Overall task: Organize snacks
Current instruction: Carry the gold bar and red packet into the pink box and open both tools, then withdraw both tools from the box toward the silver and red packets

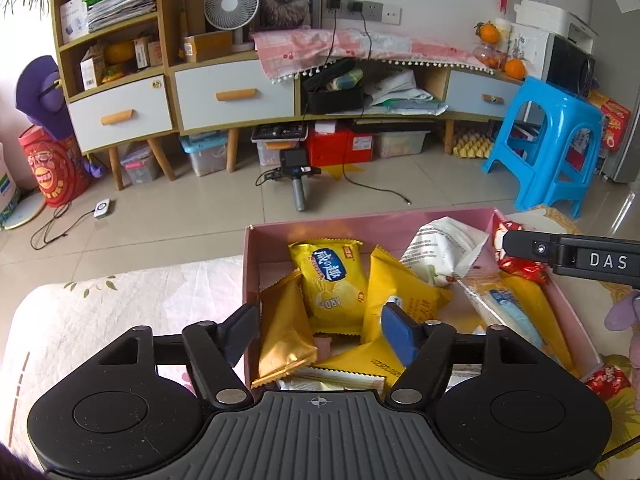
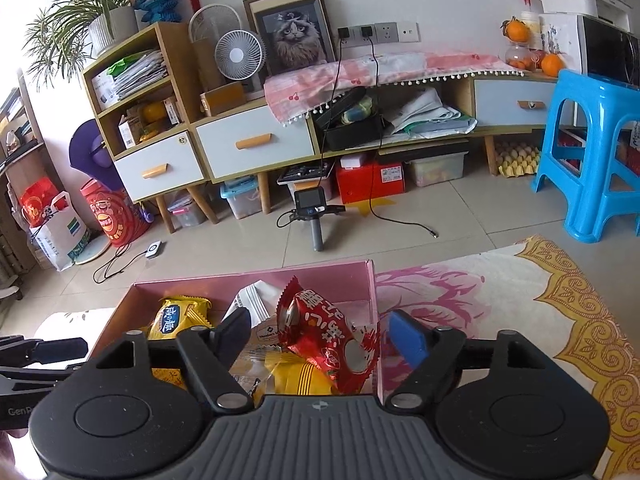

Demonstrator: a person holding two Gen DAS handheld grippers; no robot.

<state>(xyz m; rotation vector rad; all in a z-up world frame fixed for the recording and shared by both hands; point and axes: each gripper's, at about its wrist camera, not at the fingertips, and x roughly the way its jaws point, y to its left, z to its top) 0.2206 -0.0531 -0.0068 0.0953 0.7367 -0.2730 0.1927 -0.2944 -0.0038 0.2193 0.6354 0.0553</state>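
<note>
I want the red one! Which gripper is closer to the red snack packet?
Right. The right gripper has its open jaws on either side of the red snack packet. The left gripper is open over the yellow packets, farther away.

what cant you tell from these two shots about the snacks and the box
- Left wrist view: the near part of the pink box and the packets there are hidden behind the left tool.
- Right wrist view: the red packet sits between the open fingers of the right tool; whether it touches either finger is unclear.
- Left wrist view: a red packet outside the box is partly hidden by its wall.
</note>
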